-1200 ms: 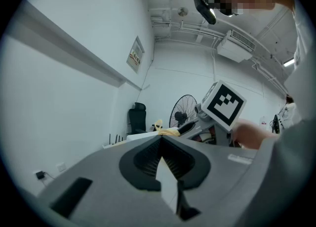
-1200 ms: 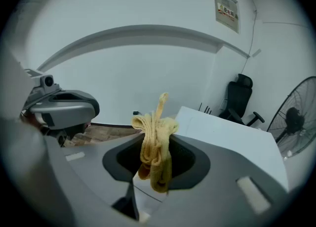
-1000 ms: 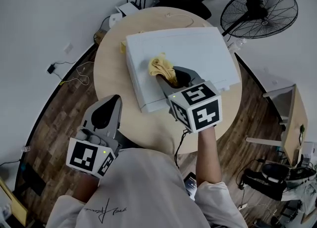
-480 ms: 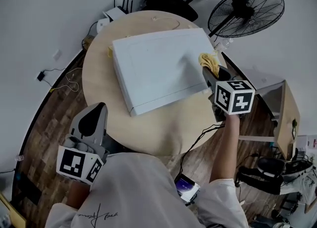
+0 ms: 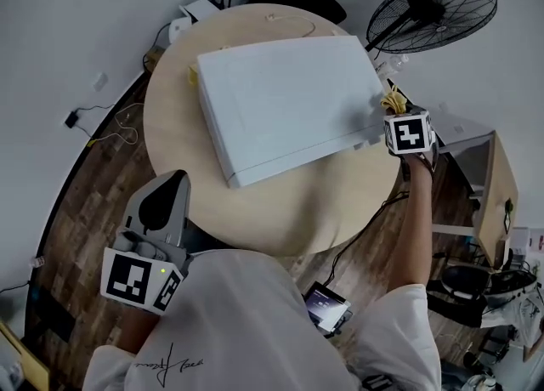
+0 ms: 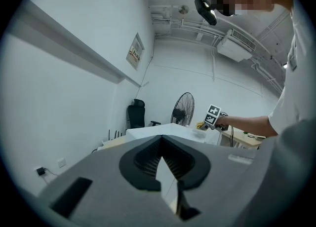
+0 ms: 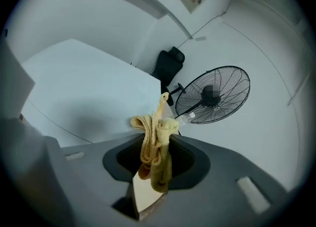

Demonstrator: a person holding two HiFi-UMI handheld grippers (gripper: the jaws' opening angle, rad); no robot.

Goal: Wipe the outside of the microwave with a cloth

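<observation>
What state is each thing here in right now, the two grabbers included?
left gripper: shut, empty, held away from the microwave.
right gripper: shut on the cloth, at the microwave's right edge.
cloth: bunched, clamped in the right gripper's jaws.
microwave: resting on the round table.
fan: upright; spinning or not, cannot tell.

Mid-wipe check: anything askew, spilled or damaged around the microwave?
Nothing spilled or damaged. The microwave sits at an angle on the round table, and the yellow cloth is bunched in the right gripper.
</observation>
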